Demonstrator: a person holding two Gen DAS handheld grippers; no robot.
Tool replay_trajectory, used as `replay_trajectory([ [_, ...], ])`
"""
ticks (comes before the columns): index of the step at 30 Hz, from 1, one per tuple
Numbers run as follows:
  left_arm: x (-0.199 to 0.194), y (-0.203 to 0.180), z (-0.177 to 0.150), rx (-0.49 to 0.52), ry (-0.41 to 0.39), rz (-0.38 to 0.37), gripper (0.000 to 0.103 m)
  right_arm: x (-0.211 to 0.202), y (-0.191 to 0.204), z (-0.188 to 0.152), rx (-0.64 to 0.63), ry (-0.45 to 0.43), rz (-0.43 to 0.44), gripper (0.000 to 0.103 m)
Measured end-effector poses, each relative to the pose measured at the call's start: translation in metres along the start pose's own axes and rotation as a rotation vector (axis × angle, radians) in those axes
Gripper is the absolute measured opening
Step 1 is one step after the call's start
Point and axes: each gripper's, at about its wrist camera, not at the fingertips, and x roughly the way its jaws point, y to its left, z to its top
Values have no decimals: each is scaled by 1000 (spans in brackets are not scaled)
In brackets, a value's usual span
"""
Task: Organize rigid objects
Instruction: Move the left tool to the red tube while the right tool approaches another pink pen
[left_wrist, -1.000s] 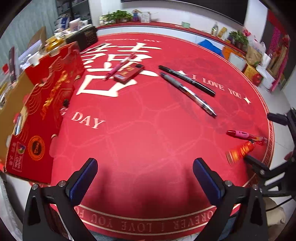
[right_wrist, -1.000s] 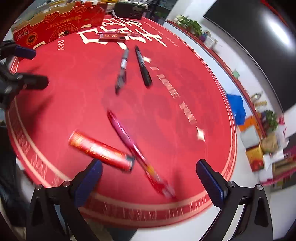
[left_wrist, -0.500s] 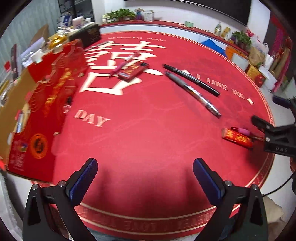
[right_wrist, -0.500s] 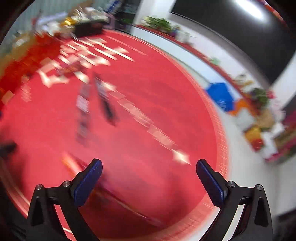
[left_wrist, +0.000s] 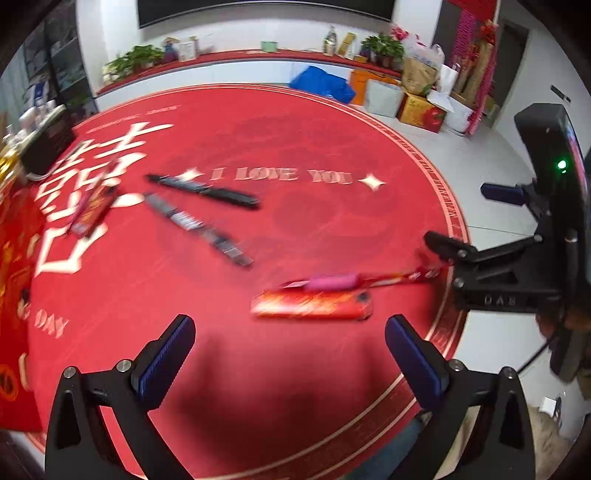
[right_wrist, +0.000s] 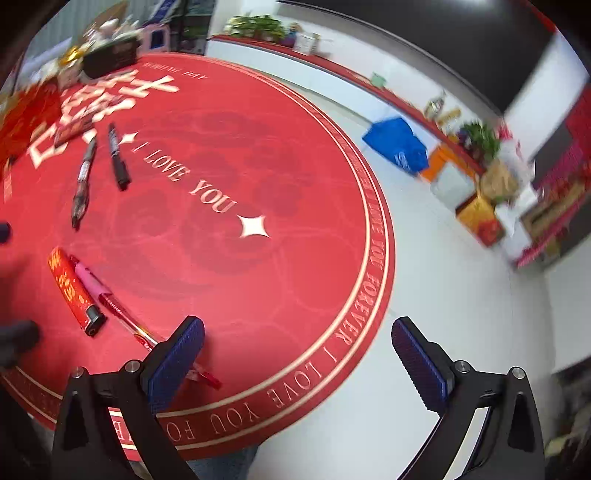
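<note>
Red lighter (right_wrist: 75, 292) lies beside the pen (right_wrist: 110, 301), black end toward both wide-apart, empty claws (right_wrist: 297, 363) (left_wrist: 290, 360).

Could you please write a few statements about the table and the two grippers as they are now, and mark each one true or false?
1. Both the left gripper and the right gripper are open and hold nothing. True.
2. The red lighter lies right beside the pink pen, near the table edge. True.
3. The black marker stands upright in a cup. False: it lies flat on the red tablecloth, next to the grey pen.
4. The lighter is clamped in the left gripper. False: it lies on the cloth ahead of the open fingers.
5. The cloth carries the words "I LOVE YOU". True.
</note>
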Motion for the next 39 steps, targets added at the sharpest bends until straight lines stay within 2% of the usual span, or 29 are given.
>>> replay_trajectory([
  [3, 18, -16, 7, 11, 35, -11, 103, 1, -12, -4, 63, 11, 9, 102],
  [6, 35, -19, 11, 2, 48, 50, 103, -2, -17, -8, 89, 6, 13, 102],
  [10, 38, -7, 7, -19, 9, 121, 103, -3, -17, -8, 106, -1, 46, 102],
  [13, 34, 15, 5, -62, -10, 167, 103, 0, -10, -2, 106, -2, 89, 102],
  [15, 29, 35, 1, -81, -25, 184, 103, 1, -1, -2, 75, 1, 120, 102],
  [21, 20, 92, -2, -132, -33, 260, 103, 2, 34, -1, -79, -21, 133, 102],
  [24, 12, 95, -5, -82, -25, 298, 103, 1, 46, 5, -155, -40, 162, 102],
  [27, 3, 87, -11, -61, -28, 287, 103, 4, 62, 10, -243, -49, 129, 102],
  [32, 2, 85, -13, -245, -24, 255, 103, 4, 65, 13, -222, -51, 148, 102],
  [35, 9, 91, -2, -338, -23, 285, 103, 5, 64, 12, -203, -40, 143, 102],
  [37, 22, 99, 1, -370, 42, 336, 103, 2, 63, 12, -197, -42, 145, 102],
  [39, 18, 106, -4, -396, 45, 322, 103, -1, 61, 12, -191, -48, 144, 102],
])
